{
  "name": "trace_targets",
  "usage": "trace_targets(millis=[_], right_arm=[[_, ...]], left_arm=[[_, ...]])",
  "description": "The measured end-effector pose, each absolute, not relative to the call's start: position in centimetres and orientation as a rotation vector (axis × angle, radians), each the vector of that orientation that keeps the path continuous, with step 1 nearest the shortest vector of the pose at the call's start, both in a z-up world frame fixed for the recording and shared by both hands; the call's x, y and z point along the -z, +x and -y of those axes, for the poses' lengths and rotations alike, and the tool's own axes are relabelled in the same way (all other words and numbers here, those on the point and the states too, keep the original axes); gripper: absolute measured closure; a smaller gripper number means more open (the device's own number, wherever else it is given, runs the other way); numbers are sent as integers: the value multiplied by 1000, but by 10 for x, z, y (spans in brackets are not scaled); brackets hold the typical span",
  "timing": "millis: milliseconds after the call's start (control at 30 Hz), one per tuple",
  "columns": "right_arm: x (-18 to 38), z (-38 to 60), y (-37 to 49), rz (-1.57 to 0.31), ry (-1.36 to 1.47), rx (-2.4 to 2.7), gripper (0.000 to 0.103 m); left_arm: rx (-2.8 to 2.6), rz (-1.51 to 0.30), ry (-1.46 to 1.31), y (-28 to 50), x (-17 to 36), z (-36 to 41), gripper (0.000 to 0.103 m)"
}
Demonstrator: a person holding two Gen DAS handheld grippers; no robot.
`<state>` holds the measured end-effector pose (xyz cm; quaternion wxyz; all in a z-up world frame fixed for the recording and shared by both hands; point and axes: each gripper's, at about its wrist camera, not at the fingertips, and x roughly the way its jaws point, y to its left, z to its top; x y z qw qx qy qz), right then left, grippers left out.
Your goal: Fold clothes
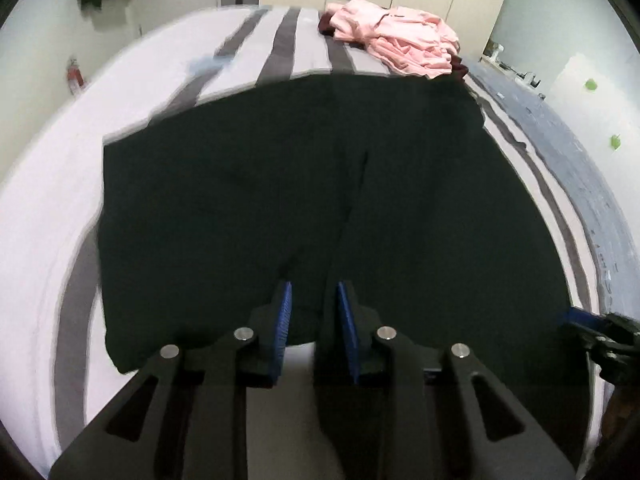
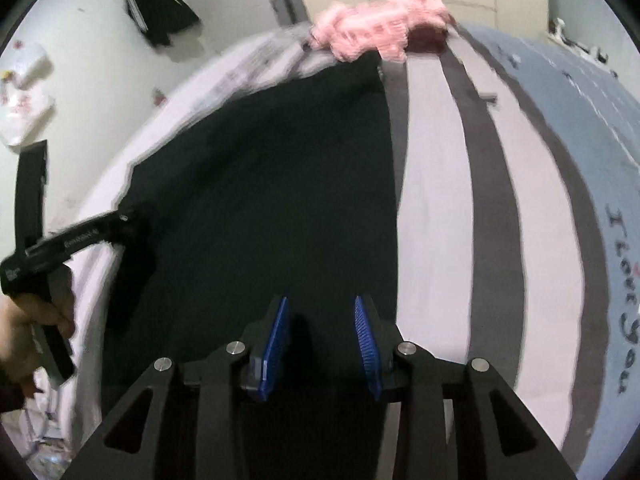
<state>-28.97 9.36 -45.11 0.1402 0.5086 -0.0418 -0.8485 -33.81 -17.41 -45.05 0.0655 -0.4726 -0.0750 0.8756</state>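
Striped bed sheet (image 1: 288,40) under everything, pale with grey bands. Dark garment (image 1: 240,200) spread flat across the bed, near hem toward both tools; pink clothes (image 1: 404,40) heaped at the far edge, just beyond it. Left gripper (image 1: 313,300) over the hem, jaws narrowly apart, cloth between them, pinch not certain. Right gripper (image 2: 322,316) likewise low, jaws spread, nothing pinched. Likely between folds; next, a fresh grip on two hem corners.

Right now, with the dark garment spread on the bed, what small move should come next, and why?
Probably lower both grippers onto the near hem and pinch it. The dark garment lies flat on the striped bed, and the left gripper and right gripper both sit above that edge with jaws apart, seemingly gripping nothing.
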Motion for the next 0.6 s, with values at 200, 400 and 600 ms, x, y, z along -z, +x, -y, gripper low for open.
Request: trace_targets(millis=[200, 400, 600], right_arm=[[462, -98, -281, 118, 1548, 2477, 71], [433, -99, -317, 157, 1495, 2508, 70], [416, -69, -428, 153, 1290, 2530, 69]], left_arm=[[-2624, 293, -1454, -323, 430, 204, 81], [-2649, 200, -1317, -415, 410, 196, 78], [-2732, -28, -1424, -496, 450, 211, 78]])
